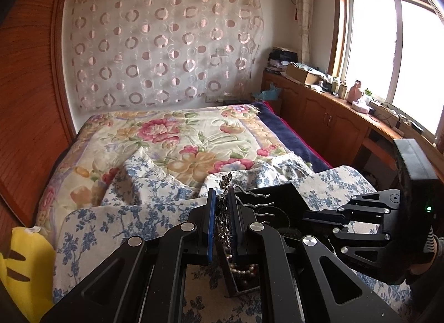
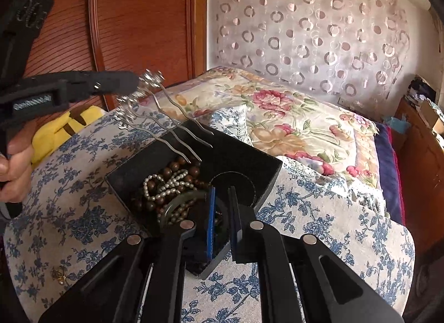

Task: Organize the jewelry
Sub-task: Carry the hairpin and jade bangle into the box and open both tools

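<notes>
My left gripper (image 1: 222,206) is shut on the ornate silver head of a hair comb (image 1: 223,198), whose wavy prongs (image 2: 172,131) slant down over a black jewelry box (image 2: 244,156). The same gripper shows in the right wrist view (image 2: 136,81), still holding the comb (image 2: 144,87) above the box's far left corner. The box holds brown bead strands (image 2: 169,167), a pearl necklace (image 2: 163,187) and a bangle (image 2: 177,206). My right gripper (image 2: 222,201) is shut on the box's near corner wall and appears in the left wrist view (image 1: 319,217).
The box sits on a blue-floral cloth (image 2: 319,217) over a bed with a flowered blanket (image 1: 180,139). A small gold trinket (image 2: 59,274) lies on the cloth at the near left. A yellow plush (image 1: 25,262) lies at the left; wooden cabinets (image 1: 327,117) run under the window.
</notes>
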